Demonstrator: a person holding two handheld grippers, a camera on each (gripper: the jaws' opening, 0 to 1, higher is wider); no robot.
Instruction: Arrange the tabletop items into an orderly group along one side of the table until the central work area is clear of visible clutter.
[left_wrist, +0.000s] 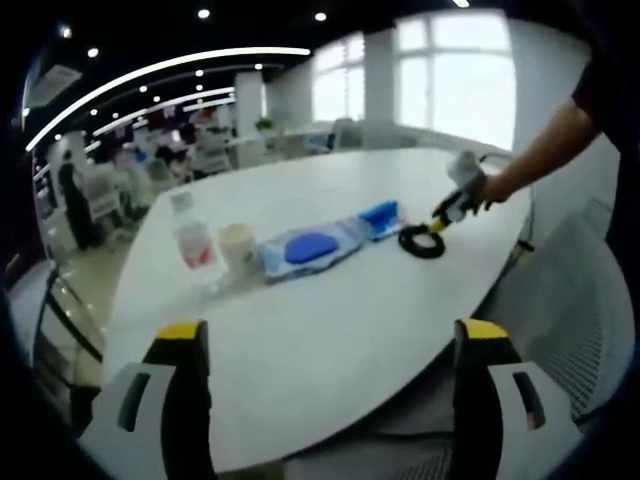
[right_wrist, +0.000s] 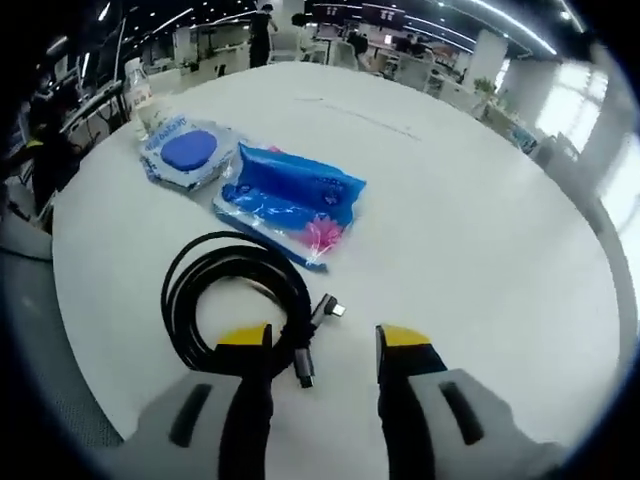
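We have the right gripper (right_wrist: 325, 345) poised over the coiled black cable (right_wrist: 235, 295), jaws parted and holding nothing. The coil lies just ahead and to the left of the jaws, its connector ends (right_wrist: 320, 335) trailing into the gap between them. Beyond it, further ahead, sit the blue patterned packet (right_wrist: 290, 200), then the wipes pack (right_wrist: 190, 150) and the bottle (right_wrist: 137, 85), strung in a line. Our left gripper (left_wrist: 330, 350) hangs wide open and empty, well back from that row, so we judge the right is nearer.
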